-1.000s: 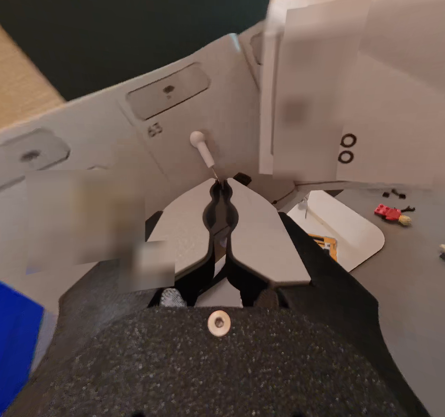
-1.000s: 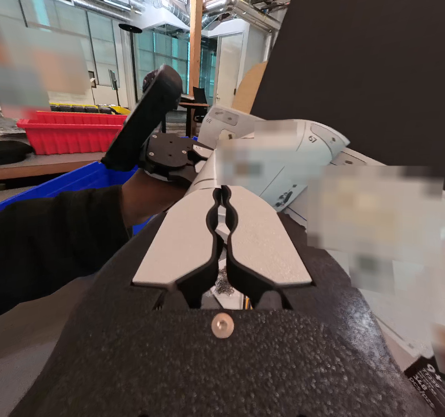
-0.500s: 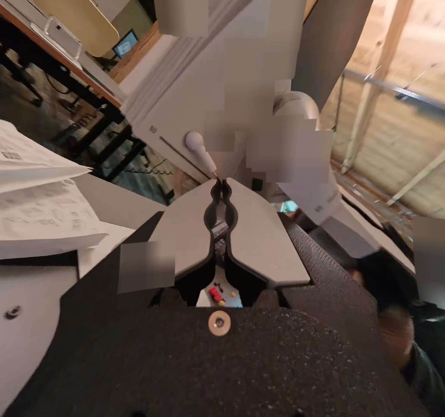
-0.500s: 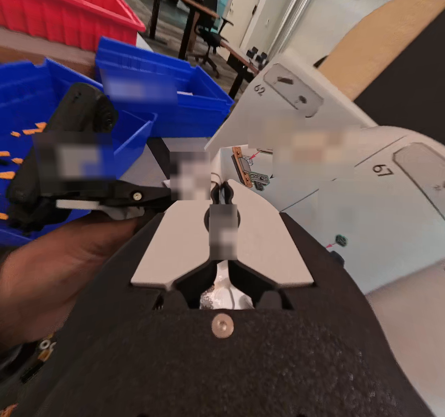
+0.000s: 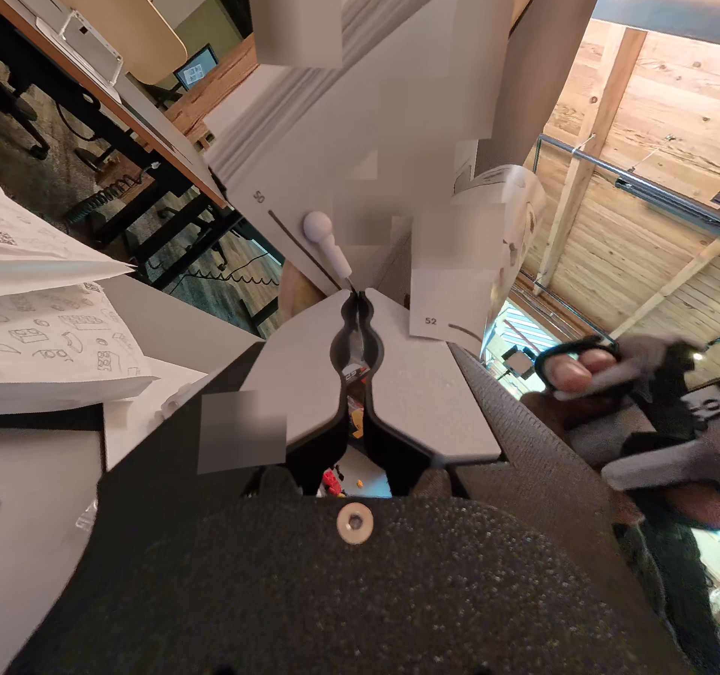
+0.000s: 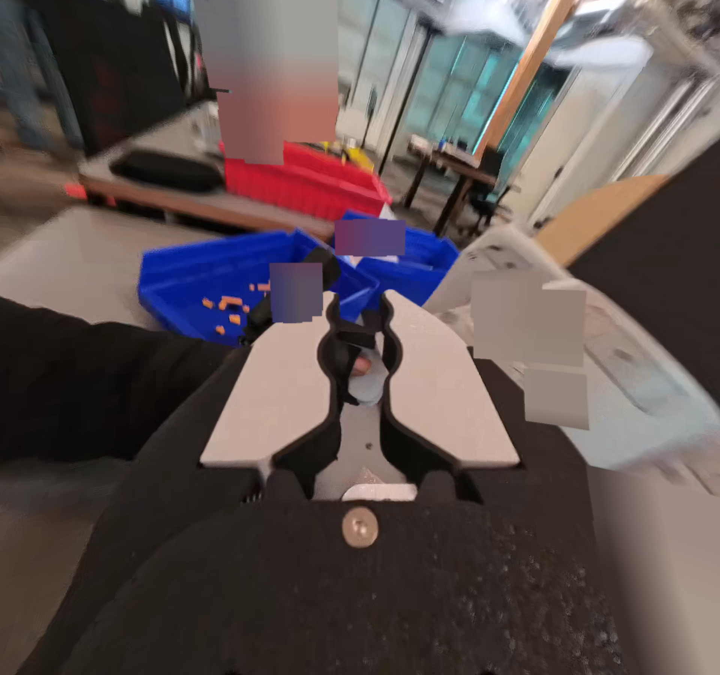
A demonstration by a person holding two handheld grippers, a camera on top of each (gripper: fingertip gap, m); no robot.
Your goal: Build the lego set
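My left gripper [image 5: 356, 293] is shut on the thin dark end of a small white ball-ended piece [image 5: 322, 232], which sticks out up and to the left. Just behind it hang raised white pages of the instruction booklet [image 5: 311, 158]. Through the gap under the fingers a red lego piece [image 5: 331, 479] lies on the table below. My right gripper [image 6: 359, 298] is open by a narrow gap and holds nothing. Behind that gap are the black left gripper [image 6: 350, 339] and a thumb. The booklet [image 6: 623, 364] lies to the right of the right gripper.
A paper bag printed with brick drawings [image 5: 58, 329] lies at the left. A hand on the other gripper's handle [image 5: 576, 364] is at the right. Blue bins [image 6: 187, 271] with orange pieces [image 6: 230, 302] and a red bin [image 6: 311, 189] stand beyond the right gripper. The tips of one gripper are about 15 centimeters away from the tips of the other.
The right gripper has opened from shut and its view has swung up toward the bins. The left gripper still holds the white piece; it tilted upward a second ago and has hardly moved since.
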